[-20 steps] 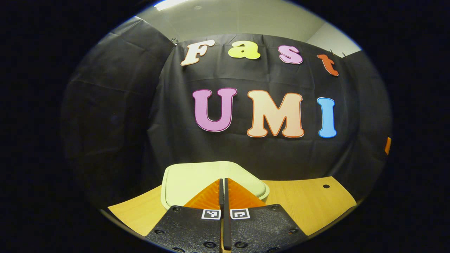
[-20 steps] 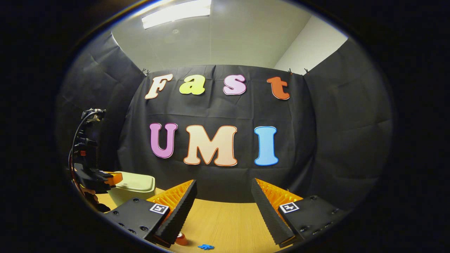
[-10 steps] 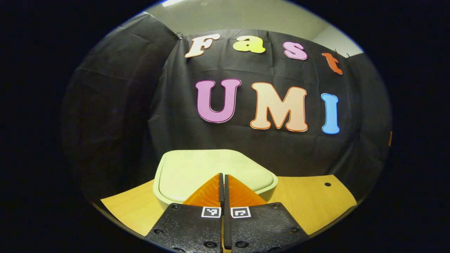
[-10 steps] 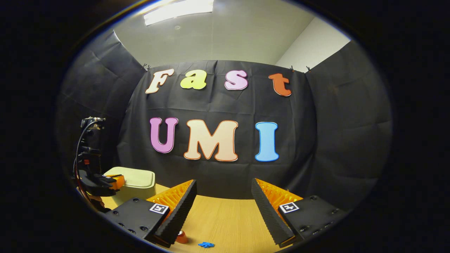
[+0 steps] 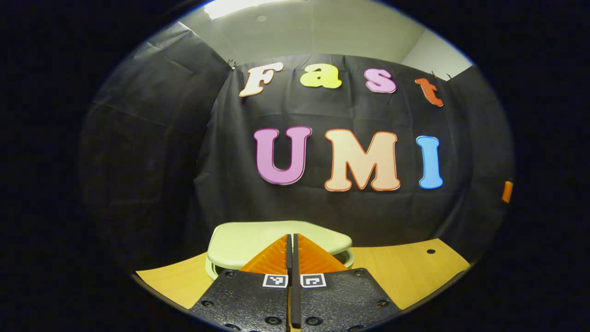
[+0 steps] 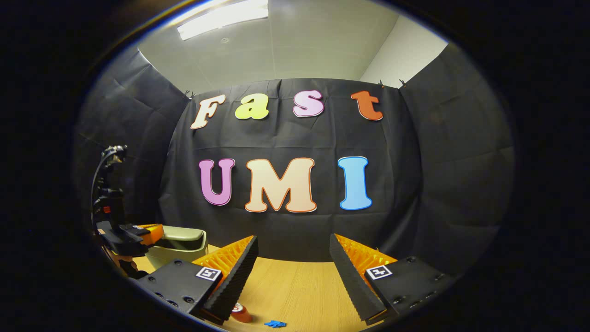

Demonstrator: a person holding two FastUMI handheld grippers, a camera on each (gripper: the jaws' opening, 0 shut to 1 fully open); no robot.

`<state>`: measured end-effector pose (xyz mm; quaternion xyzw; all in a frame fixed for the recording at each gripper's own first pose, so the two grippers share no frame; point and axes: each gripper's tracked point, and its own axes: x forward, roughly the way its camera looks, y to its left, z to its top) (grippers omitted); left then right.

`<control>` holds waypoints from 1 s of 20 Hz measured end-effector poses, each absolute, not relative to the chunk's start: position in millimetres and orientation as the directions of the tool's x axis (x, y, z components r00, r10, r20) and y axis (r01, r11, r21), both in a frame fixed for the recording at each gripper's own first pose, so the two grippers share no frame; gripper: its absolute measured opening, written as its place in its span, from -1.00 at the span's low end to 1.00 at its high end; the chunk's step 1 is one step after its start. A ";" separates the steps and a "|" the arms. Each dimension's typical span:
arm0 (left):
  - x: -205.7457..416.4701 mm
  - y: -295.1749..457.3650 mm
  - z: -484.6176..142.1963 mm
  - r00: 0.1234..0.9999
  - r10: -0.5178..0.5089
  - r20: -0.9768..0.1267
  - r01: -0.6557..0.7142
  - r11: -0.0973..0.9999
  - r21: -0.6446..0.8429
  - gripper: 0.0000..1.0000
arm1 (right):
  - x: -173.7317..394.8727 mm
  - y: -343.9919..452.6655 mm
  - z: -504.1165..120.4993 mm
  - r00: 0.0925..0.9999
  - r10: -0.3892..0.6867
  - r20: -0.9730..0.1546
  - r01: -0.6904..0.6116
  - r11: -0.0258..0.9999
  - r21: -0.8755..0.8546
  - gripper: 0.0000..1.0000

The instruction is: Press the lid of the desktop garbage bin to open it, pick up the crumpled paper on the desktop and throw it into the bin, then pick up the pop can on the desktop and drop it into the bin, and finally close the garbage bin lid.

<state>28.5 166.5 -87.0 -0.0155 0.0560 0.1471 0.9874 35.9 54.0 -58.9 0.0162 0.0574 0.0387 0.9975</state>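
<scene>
Lid (image 5: pixel 258 237) raised off bin (image 6: pixel 177 252) rim.

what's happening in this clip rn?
A person is working a desktop bin with two handheld grippers. The left gripper, fingers shut together, sits at the bin lid, which looks slightly lifted off the bin. The right gripper hangs open above the table, with the pop can below it. Nothing is picked up yet.
</scene>
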 end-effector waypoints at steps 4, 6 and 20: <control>22.2 147.9 -59.7 0.966 0.248 -0.071 -0.253 0.965 -0.064 -1.00 | 41.3 44.5 -65.1 0.988 0.093 -0.123 -0.088 0.995 0.050 0.95; 15.5 136.4 -52.5 0.973 0.221 -0.066 -0.226 0.971 -0.079 -0.63 | 44.9 41.4 -69.9 0.987 0.102 -0.125 -0.097 0.994 0.050 0.95; -53.0 105.8 -0.4 0.976 0.219 0.012 -0.219 0.976 -0.014 0.82 | 52.2 64.3 -260.1 0.856 0.219 -0.468 -0.199 0.976 0.091 0.96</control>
